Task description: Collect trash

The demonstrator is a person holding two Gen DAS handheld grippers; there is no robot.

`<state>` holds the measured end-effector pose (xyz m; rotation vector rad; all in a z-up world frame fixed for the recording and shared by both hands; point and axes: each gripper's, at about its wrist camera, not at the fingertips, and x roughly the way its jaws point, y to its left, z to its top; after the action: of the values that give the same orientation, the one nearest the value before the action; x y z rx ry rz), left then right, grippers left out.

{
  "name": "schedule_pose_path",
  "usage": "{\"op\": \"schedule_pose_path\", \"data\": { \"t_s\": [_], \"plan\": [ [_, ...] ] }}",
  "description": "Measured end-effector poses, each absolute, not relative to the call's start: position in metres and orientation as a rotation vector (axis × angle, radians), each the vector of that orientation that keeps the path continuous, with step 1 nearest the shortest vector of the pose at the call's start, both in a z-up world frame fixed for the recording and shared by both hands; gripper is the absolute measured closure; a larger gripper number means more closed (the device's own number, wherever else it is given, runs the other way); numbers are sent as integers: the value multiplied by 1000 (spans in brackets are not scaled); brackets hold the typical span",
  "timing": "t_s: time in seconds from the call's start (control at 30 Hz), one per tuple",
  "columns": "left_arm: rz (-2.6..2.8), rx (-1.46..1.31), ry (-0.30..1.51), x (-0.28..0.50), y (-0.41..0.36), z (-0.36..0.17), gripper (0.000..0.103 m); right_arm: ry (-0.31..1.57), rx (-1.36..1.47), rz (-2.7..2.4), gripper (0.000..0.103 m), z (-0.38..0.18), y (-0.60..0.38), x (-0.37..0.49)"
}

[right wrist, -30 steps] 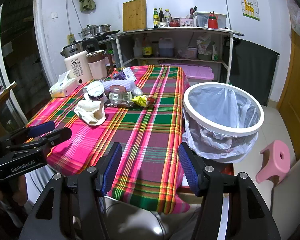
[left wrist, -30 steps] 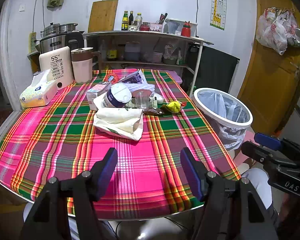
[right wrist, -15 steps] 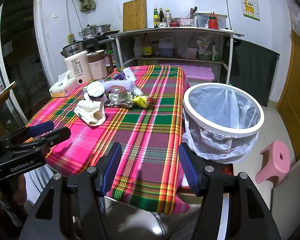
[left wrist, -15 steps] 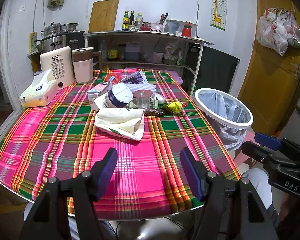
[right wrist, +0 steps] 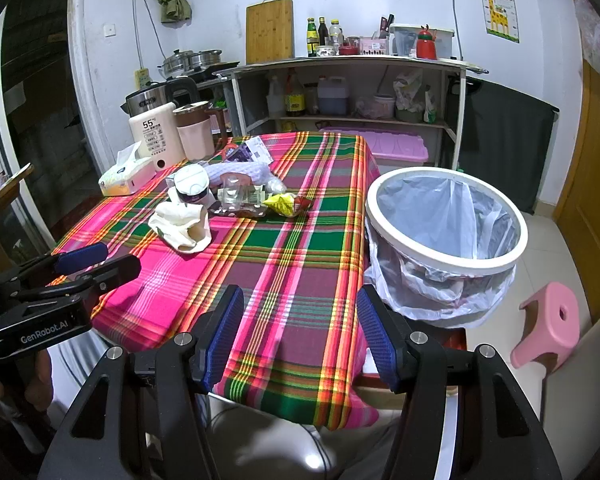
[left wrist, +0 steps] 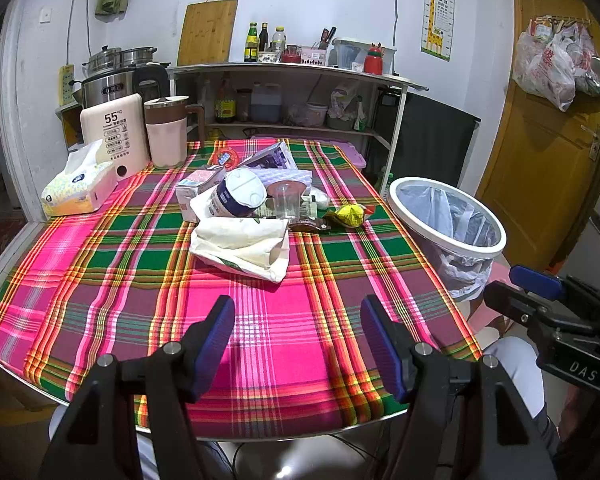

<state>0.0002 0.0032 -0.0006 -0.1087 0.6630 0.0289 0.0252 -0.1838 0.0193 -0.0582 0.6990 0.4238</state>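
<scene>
From the left wrist, the left tool [left wrist: 298, 326] hangs over the near edge of the plaid counter [left wrist: 100, 280], jaws spread and holding nothing, with the trash pile [left wrist: 260, 208] mid-counter beyond a cream paper bag [left wrist: 242, 246]. From the right wrist, the right tool [right wrist: 300, 320] is spread and empty too, over the counter's near corner, the lined white bin [right wrist: 446, 236] just beside the counter's right edge.

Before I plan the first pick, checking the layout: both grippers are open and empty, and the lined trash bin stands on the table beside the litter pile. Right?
Not quite. The trash bin stands off the table, beside its edge, as the right wrist view shows. Both the left gripper and right gripper are open and empty.
</scene>
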Motion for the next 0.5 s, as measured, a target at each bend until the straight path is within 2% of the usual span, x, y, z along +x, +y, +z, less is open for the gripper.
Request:
{"op": "schedule_pose_path", "data": {
  "t_s": [0.5],
  "plan": [
    [16, -114, 664, -1, 2, 6, 36, 698, -58, 423, 43, 20, -184, 25]
  ]
}}
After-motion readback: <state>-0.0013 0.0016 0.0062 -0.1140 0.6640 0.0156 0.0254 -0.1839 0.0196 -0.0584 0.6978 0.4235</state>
